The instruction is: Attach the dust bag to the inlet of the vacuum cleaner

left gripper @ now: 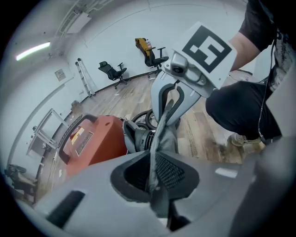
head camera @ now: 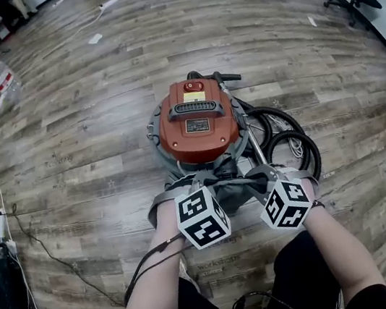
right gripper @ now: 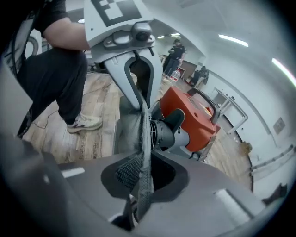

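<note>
Left tool [left gripper: 155,176]: jaws nearly pressed together, pinching a fold of the grey dust bag [head camera: 232,191]. The fabric runs straight up out of the pads, taut.

Right tool [right gripper: 141,180]: same state, jaws almost closed on another fold of the bag's cloth. The mesh pad on one side is visible and the fabric is clamped against it.

So I hold the bag at two points, one per tool, and it is stretched between them. In the head view both tools sit side by side, close together, angled down at the near side of the vacuum cleaner [head camera: 197,124].

Bag position: low, right at the front of the orange vacuum cleaner, just beside the black inlet [right gripper: 162,132]. In both gripper views the inlet stub pokes out next to the cloth. I can't tell whether the bag's mouth is over it.

Containers: the bag looks limp and flat; its inside is not visible. The vacuum cleaner's lid is on, so its contents are hidden.

The vacuum cleaner stands upright on the wooden floor [head camera: 86,131], with a black hose [head camera: 289,137] coiled against its right side.
</note>
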`<state>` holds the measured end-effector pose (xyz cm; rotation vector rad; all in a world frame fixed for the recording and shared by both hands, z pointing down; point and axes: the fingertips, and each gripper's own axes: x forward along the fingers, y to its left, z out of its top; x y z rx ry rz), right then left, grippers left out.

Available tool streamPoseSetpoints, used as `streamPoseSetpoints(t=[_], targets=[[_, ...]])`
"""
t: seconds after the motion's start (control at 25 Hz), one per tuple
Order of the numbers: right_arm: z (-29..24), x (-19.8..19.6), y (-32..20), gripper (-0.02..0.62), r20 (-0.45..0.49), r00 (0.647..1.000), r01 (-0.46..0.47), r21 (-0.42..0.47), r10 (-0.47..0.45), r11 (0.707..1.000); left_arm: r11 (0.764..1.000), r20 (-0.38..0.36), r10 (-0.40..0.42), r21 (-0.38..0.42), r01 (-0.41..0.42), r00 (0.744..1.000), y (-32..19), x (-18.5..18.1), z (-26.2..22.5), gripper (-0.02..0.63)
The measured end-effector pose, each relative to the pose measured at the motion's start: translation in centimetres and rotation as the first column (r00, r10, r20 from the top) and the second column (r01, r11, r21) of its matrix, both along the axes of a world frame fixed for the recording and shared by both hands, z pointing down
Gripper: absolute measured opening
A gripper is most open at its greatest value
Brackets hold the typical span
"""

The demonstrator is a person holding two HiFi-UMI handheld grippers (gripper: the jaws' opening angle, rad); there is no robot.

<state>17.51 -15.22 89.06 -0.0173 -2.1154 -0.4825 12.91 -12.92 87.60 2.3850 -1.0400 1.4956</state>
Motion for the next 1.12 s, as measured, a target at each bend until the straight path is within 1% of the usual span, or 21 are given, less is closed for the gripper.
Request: streamPoseSetpoints(t=[0.08, 0.16, 0.24, 0.36, 0.68, 0.84, 0.96, 1.04, 1.12], targets=[[-0.7, -0.3, 0.0, 0.035, -0.019, 0.999, 0.029, 0.049, -0.028, 0.998, 0.999, -0.027, -0.034, -0.041, 0.033, 0.999, 0.4, -0.3, 0.7, 0.037], [-1.7, -1.2, 0.0, 0.034, -0.008, 0.999, 0.048, 0.086, -0.047, 0.995, 0.994, -0.028, -0.062, -0.089, 0.060, 0.998, 0.8, -0.9, 1.8, 0.038], [-2.4, -2.1, 0.2, 0.032, -0.007, 0.997, 0.071, 0.121, -0.071, 0.990, 0.990, -0.011, -0.065, -0.123, 0.063, 0.998, 1.2, -1.2, 2.8, 0.044], [-2.6, -2.6, 0.3, 0.034, -0.014, 0.996, 0.086, 0.139, -0.085, 0.987, 0.988, -0.028, -0.059, -0.148, 0.054, 0.998, 1.4, -1.1, 3.2, 0.046], [-2.3, -2.1, 0.1, 0.034, 0.018, 0.998, 0.055, 0.106, -0.057, 0.993, 0.990, -0.013, -0.064, -0.126, 0.062, 0.998, 1.2, -1.1, 3.0, 0.046], [-1.8, -1.8, -0.4, 0.034, 0.066, 0.998, 0.003, 0.063, -0.008, 0.998, 0.992, -0.046, -0.070, -0.104, 0.064, 0.997, 0.8, -0.9, 2.2, 0.046], [-1.3, -1.4, -0.7, 0.035, 0.071, 0.997, -0.032, 0.039, 0.029, 0.999, 0.995, -0.082, -0.082, -0.070, 0.076, 0.993, 0.2, -0.6, 1.1, 0.041], [-1.3, -1.3, -0.8, 0.037, 0.057, 0.998, -0.027, 0.049, 0.024, 0.998, 0.995, -0.091, -0.088, -0.064, 0.082, 0.992, 0.0, -0.6, 0.8, 0.041], [-1.6, -1.4, -0.7, 0.035, 0.047, 0.999, -0.002, 0.073, -0.002, 0.997, 0.993, -0.097, -0.095, -0.073, 0.088, 0.991, 0.0, -0.7, 0.9, 0.040]])
